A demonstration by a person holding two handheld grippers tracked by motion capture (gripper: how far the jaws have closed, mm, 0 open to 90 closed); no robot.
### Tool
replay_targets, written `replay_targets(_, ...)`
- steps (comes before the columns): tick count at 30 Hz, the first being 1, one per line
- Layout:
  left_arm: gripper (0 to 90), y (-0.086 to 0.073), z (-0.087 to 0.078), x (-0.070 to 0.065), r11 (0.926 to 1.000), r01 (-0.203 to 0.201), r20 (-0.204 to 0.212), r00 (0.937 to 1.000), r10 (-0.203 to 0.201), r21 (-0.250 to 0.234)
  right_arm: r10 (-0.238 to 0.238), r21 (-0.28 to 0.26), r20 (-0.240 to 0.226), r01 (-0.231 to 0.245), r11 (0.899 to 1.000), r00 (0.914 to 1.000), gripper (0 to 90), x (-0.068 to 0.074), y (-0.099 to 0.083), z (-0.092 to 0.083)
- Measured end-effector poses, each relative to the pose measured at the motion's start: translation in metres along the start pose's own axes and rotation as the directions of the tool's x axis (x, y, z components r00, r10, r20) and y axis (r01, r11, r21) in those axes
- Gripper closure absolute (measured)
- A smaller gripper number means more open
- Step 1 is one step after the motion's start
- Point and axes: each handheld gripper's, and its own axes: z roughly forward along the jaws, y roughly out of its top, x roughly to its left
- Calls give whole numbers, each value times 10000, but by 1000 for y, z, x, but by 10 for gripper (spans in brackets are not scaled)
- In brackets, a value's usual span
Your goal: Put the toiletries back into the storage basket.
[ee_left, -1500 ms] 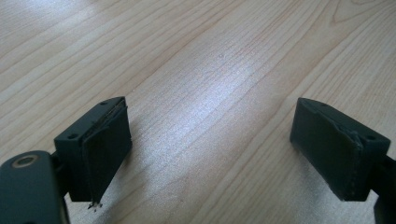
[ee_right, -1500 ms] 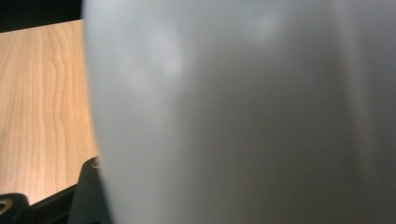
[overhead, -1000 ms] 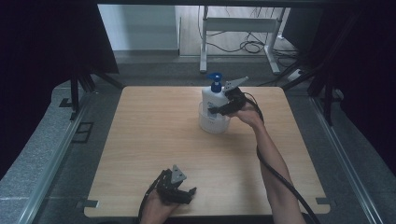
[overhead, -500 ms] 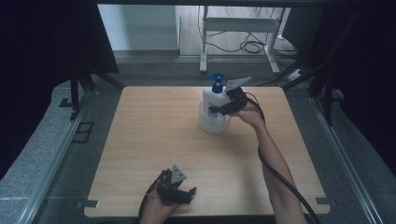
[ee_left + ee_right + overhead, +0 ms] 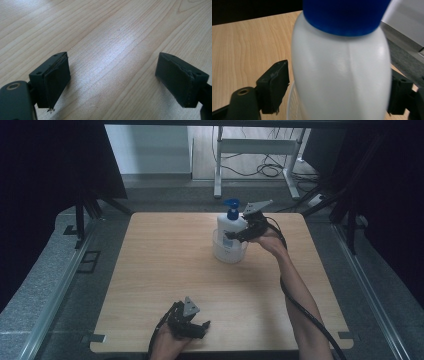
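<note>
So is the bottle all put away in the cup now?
Nearly. The white pump bottle already stands upright in the clear cup. The right hand-held gripper has just been opening, its jaws either side of the bottle with a gap showing. Left to do: pull that gripper away. The left hand-held gripper rests open near the table's front edge.
</note>
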Motion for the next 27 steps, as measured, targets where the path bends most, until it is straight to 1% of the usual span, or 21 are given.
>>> replay_targets(6,119,0,0,0,10000,-7,-1,10000,7,-2,-44,-55,297,46,10000,9995,147,3,0,-6)
replay_targets(11,119,0,0,0,10000,-5,-5,10000,5,-3,-91,7,498,90,10000,9987,136,5,-2,-10)
replay_targets(17,119,0,0,0,10000,-7,-4,10000,7,-2,-63,4,562,63,10000,9984,130,9,-2,-12)
replay_targets(21,119,0,0,0,10000,-9,-3,10000,9,-5,-99,-97,532,104,9999,9985,130,13,-3,-15)
replay_targets(27,119,0,0,0,10000,-2,-3,10000,2,-10,44,-61,706,-40,10000,9975,127,17,-4,-20)
